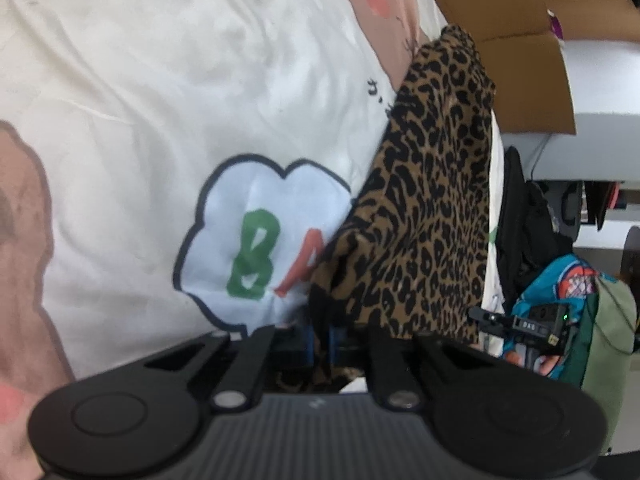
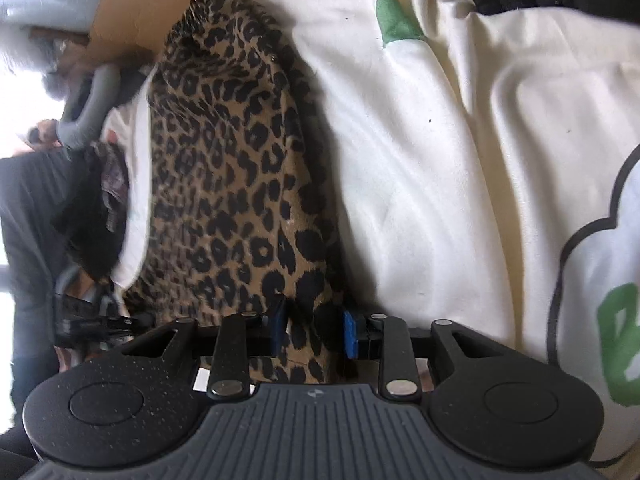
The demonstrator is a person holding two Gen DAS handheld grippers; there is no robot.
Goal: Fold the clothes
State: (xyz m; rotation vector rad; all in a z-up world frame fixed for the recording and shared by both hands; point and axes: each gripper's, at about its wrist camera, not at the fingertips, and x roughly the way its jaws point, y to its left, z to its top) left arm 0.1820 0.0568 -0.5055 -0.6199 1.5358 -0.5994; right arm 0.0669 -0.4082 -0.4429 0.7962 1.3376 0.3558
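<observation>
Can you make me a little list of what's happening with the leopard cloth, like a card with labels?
cloth: leopard-print garment, brown with black spots
lying on: white bedsheet with cartoon prints
left gripper: pinched shut on the garment's near edge
right gripper: blue pads on either side of a fold of the garment; whether they squeeze it, I cannot tell
nearby: cardboard box past the cloth
fold: not flat yet, cloth bunched and lifted at the near end
</observation>
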